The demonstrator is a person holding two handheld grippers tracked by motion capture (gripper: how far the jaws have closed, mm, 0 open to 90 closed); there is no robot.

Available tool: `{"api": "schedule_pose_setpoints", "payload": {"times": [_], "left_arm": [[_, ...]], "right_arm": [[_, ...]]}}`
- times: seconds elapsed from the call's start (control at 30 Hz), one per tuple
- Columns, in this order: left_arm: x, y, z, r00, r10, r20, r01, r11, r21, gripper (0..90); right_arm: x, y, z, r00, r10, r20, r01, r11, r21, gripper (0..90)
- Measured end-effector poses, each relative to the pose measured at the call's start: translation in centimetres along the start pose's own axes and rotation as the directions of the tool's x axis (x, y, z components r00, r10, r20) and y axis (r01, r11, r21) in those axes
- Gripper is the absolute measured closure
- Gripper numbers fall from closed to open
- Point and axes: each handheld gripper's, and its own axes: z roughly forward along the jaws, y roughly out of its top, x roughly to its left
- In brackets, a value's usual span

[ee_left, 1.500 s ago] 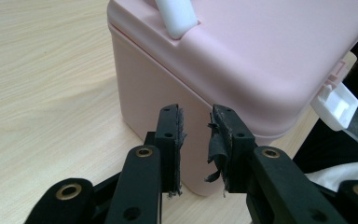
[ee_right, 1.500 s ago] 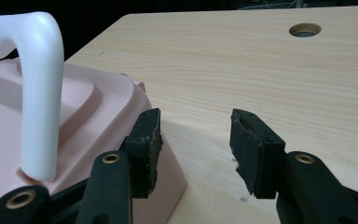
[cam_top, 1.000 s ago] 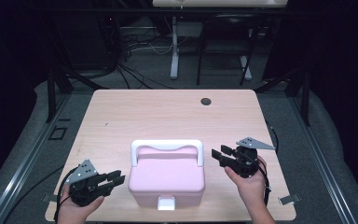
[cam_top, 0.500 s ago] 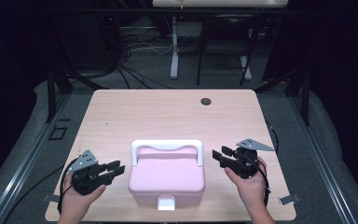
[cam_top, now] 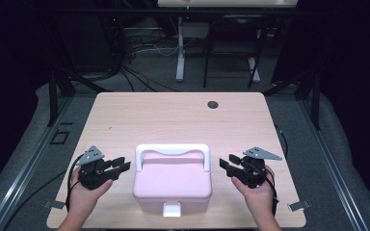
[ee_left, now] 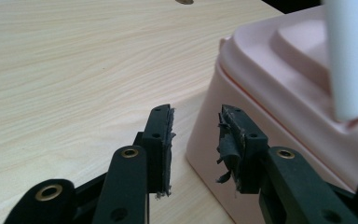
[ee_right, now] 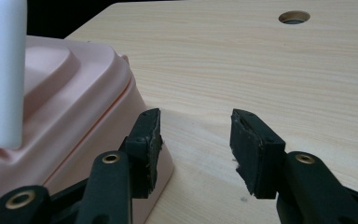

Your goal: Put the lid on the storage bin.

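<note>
1. The pink box [cam_top: 172, 185] stood at the near middle of the table [cam_top: 173, 115], its lid on, its white handle [cam_top: 172, 150] upright over the lid and a white latch [cam_top: 172, 209] at its near face.
2. The left gripper [cam_top: 120, 167] was held just beside the box's left side, pointing toward it; in the left gripper view its jaws stood apart with nothing between them, the box wall [ee_left: 261, 93] close by its right-hand jaw. The jaws had just been opening.
3. The right gripper [cam_top: 225, 164] sat just off the box's right side, apart from it; its jaws were spread and empty, the box corner [ee_right: 88, 107] beside one jaw.
4. A hand [cam_top: 84, 192] held each gripper from the near edge.
5. A round hole [cam_top: 213, 104] lay toward the table's far right.
</note>
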Motion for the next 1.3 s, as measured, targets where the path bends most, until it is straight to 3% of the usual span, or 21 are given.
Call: {"api": "schedule_pose_setpoints", "payload": {"times": [0.43, 0.93, 1.13, 1.3], "left_arm": [[1.9, -0.8, 1.3, 0.9973, -0.062, -0.039, 0.063, 0.9979, 0.015, 60.4], [2.6, -2.8, 1.5, 0.9950, -0.064, -0.077, 0.067, 0.9973, 0.032, 55.5], [3.1, -3.4, 1.6, 0.9938, -0.073, -0.084, 0.077, 0.9957, 0.050, 54.9], [2.8, -3.7, 2.0, 0.9945, -0.066, -0.081, 0.071, 0.9956, 0.061, 54.2]], "right_arm": [[0.2, -1.7, 0.1, 0.9996, -0.026, 0.015, 0.025, 0.999, 0.033, 52.3], [-0.3, -3.0, 0.8, 0.9990, -0.031, 0.033, 0.029, 0.998, 0.060, 51.9], [-1.0, -3.4, 1.2, 0.9996, 0.004, 0.030, -0.006, 0.997, 0.072, 51.6], [-1.0, -3.5, 1.6, 0.9995, -0.003, 0.032, 0.000, 0.997, 0.083, 51.5]]}}
